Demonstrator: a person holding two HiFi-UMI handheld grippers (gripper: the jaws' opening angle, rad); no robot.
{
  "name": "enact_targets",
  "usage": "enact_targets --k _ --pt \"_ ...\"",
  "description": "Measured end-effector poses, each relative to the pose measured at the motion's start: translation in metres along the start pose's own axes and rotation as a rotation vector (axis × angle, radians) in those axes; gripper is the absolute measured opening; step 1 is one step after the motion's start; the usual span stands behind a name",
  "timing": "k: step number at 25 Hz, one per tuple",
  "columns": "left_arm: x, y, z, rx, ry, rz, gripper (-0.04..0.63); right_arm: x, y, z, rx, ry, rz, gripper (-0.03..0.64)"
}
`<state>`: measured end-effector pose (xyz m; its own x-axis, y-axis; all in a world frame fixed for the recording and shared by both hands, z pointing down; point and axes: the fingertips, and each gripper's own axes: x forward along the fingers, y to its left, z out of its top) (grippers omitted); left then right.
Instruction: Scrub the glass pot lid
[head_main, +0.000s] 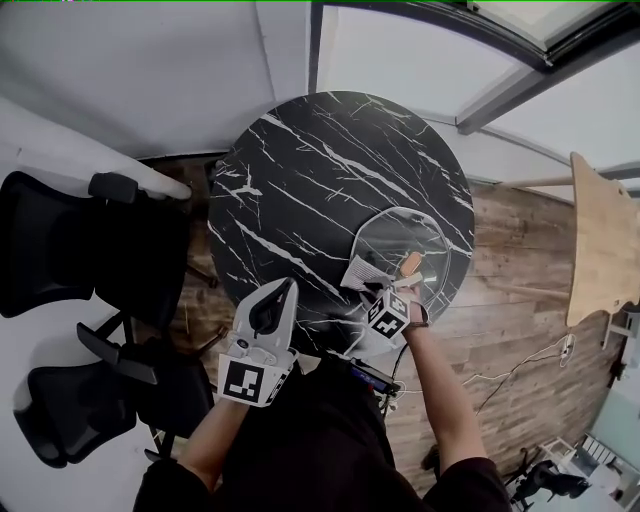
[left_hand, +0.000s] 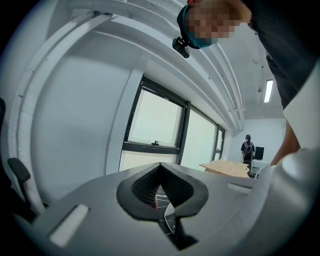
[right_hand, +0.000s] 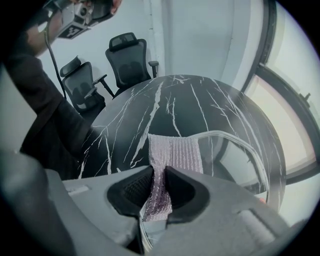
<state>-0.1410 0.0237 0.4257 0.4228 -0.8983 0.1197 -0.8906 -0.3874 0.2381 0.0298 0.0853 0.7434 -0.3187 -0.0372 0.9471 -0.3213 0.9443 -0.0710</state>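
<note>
So the glass pot lid (head_main: 432, 232) is lying on the right part of the round black marble table (head_main: 320, 170), with a tan knob (head_main: 411, 263) showing on it. A greyish ribbed scrub cloth (right_hand: 176, 152) is pinched tight between the jaws of the right gripper (right_hand: 159, 176) and spread over the lid's near rim, so that bit of glass is covered up. The left gripper (left_hand: 160, 169) is held above the table's near edge, jaws pressed together on nothing. Two black office chairs (head_main: 60, 250) are parked to the left, and a wooden table (head_main: 603, 240) is seen well off to the right.
</note>
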Motion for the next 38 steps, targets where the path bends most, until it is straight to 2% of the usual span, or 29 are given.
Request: enact_targets --k 6,12,14,16,19,21,22,24,26,27,29,30,31,33,38 --pt "0.005 -0.013 -0.01 0.004 0.034 -0.03 0.003 0.0 0.019 -0.013 -0.021 0.006 0.018 0.075" --pt "0.011 -0.031 -0.009 0.007 0.021 -0.062 0.003 0.0 0.054 -0.035 -0.001 0.034 0.115 0.075" --pt "0.012 -0.034 -0.01 0.004 0.024 -0.07 0.003 -0.005 0.067 -0.04 0.071 0.027 0.192 0.075" --pt "0.013 -0.037 -0.01 0.005 0.025 -0.079 0.003 -0.013 0.076 -0.04 0.19 -0.02 0.279 0.075" --pt "0.015 -0.041 -0.011 0.003 0.024 -0.095 0.003 -0.033 0.075 -0.036 0.417 -0.17 0.402 0.075" --pt "0.017 -0.042 -0.014 0.005 0.037 -0.1 0.003 -0.057 0.064 -0.031 0.522 -0.291 0.43 0.069" --pt "0.017 -0.042 -0.015 0.006 0.046 -0.099 0.003 -0.072 0.055 -0.027 0.547 -0.357 0.409 0.067" --pt "0.017 -0.04 -0.016 0.008 0.054 -0.094 0.003 -0.108 0.035 -0.019 0.551 -0.496 0.304 0.067" --pt "0.017 -0.042 -0.012 0.013 0.049 -0.093 0.003 -0.142 0.01 -0.017 0.501 -0.59 0.086 0.067" --pt "0.017 -0.044 -0.009 0.017 0.042 -0.094 0.003 -0.155 -0.005 -0.02 0.458 -0.596 -0.067 0.067" --pt "0.017 -0.049 -0.003 0.024 0.024 -0.095 0.003 -0.169 -0.036 -0.037 0.366 -0.517 -0.359 0.067" --pt "0.018 -0.051 0.001 0.026 0.015 -0.095 0.003 -0.17 -0.049 -0.046 0.33 -0.456 -0.46 0.067" --pt "0.02 -0.054 0.004 0.028 0.007 -0.095 0.003 -0.168 -0.061 -0.054 0.303 -0.402 -0.525 0.067" --pt "0.023 -0.06 0.009 0.033 -0.004 -0.099 0.003 -0.16 -0.079 -0.058 0.277 -0.346 -0.571 0.067" --pt "0.029 -0.073 0.016 0.046 -0.019 -0.108 0.003 -0.13 -0.11 -0.054 0.236 -0.28 -0.567 0.067"
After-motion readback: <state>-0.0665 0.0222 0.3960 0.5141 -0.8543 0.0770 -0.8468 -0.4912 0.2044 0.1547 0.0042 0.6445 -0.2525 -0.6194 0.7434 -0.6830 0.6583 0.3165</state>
